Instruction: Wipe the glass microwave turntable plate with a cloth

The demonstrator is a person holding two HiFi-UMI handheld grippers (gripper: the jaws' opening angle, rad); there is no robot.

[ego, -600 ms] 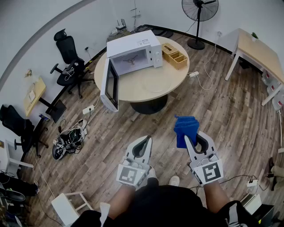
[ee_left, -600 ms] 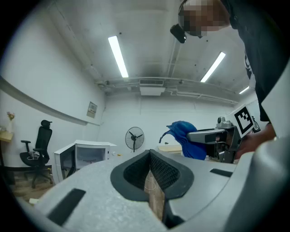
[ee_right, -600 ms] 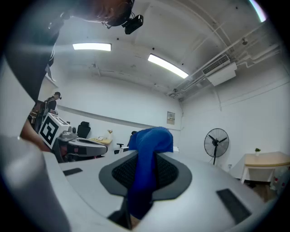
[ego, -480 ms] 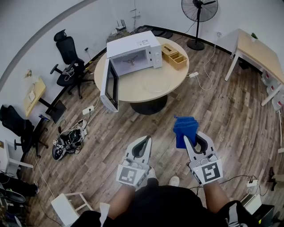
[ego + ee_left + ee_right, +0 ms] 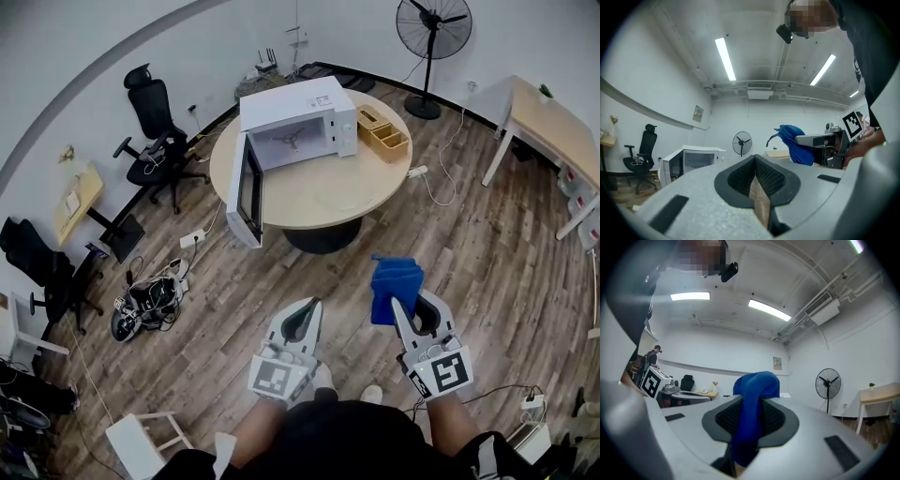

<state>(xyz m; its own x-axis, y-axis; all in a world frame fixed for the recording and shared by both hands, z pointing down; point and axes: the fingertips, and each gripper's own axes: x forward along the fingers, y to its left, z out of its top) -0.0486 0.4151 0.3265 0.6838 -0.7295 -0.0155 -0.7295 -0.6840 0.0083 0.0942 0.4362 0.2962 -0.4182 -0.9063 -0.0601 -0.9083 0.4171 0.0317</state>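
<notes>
Your right gripper [image 5: 405, 306] is clamped on the blue cloth [image 5: 394, 284], which stands up in a bunched fold above the jaw tips. The right gripper view shows the fabric pinched deep between both pads. Your left gripper [image 5: 303, 312] has its jaws closed together with nothing between them.

You are standing on the wooden floor, well apart from the round table [image 5: 375, 183]. The microwave [image 5: 298, 114] sits on it with its door [image 5: 246, 192] swung open toward you. Its cavity shows only the bare hub, so the glass plate looks to be out. A faint round outline on the tabletop [image 5: 339, 190], just in front of the microwave, is probably it, though it is too pale to be sure.

The step in hand is the approach:
- Come in on the right of the open door so neither arm clips it.
- Mind the power strip [image 5: 192, 236] and cords on the floor.
- At the table, open the left jaws and use them to steady the plate's rim, since glass on a smooth top is likely to slide under a push.
- Lay the cloth's broad fold flat on the glass, not just its tip.
- Wipe in overlapping arcs from the centre outward.
- Don't loosen the right grip mid-stroke.
</notes>
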